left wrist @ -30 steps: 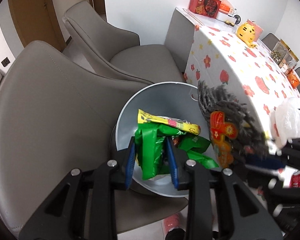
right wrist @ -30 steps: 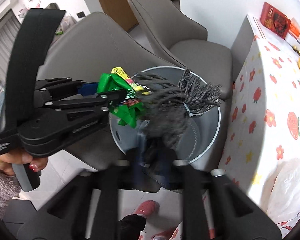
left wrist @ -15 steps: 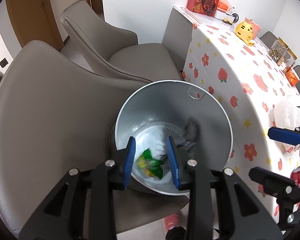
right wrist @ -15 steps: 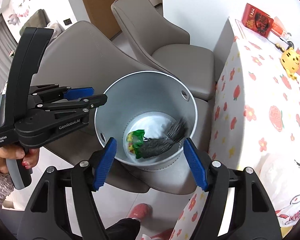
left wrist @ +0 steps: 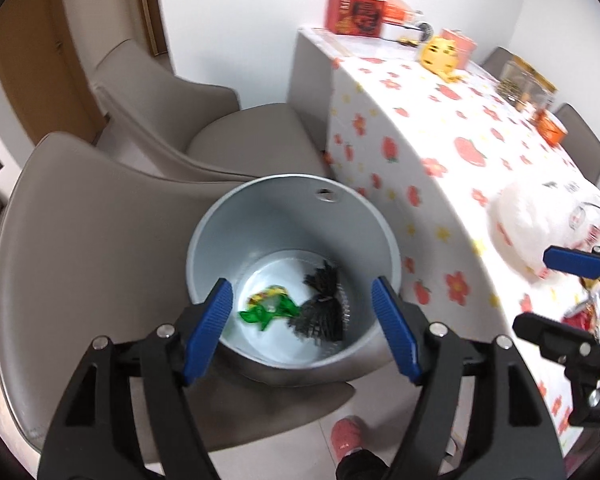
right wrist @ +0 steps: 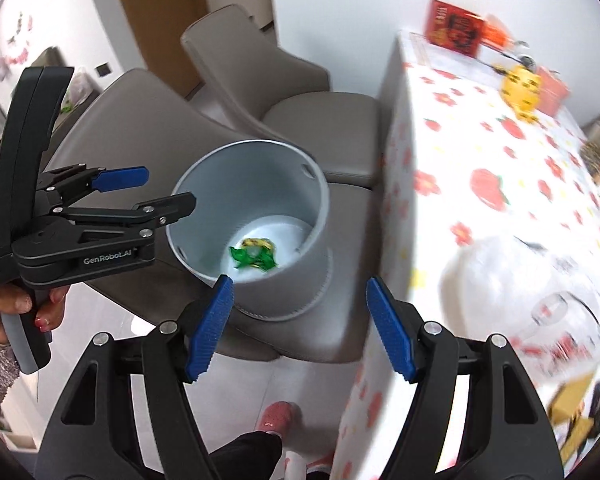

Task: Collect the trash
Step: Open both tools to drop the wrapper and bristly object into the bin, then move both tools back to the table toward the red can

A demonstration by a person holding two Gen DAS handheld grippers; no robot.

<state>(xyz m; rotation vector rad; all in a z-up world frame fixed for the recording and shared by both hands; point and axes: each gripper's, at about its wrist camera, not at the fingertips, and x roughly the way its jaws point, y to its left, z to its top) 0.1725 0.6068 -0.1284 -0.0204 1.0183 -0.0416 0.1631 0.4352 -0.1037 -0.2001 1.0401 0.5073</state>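
A grey metal bin (left wrist: 260,208) stands on a grey chair seat. At its bottom lie a green and yellow wrapper (left wrist: 268,308) and a black fringed tassel (left wrist: 324,304). My left gripper (left wrist: 302,300) hovers above the bin's near rim, its jaws opening wide with nothing between the blue pads. The right gripper (right wrist: 299,292) is open and empty, above the bin's near right side (right wrist: 284,296); from there only the wrapper (right wrist: 254,256) shows inside. Each gripper also appears in the other's view: the left gripper (right wrist: 168,188) beside the bin, the right gripper (left wrist: 540,292) over the table edge.
A table with a flowered cloth (left wrist: 440,140) stands right of the bin, bearing a white plastic bag (left wrist: 532,224), a red box (left wrist: 352,14) and a yellow toy (left wrist: 440,54). A second grey chair (left wrist: 236,136) is behind. A pink slipper (left wrist: 348,436) is on the floor below.
The wrapper left my left gripper and the tassel my right; both now lie in the bin. Both grippers have opened wide and drawn up and back from the bin.
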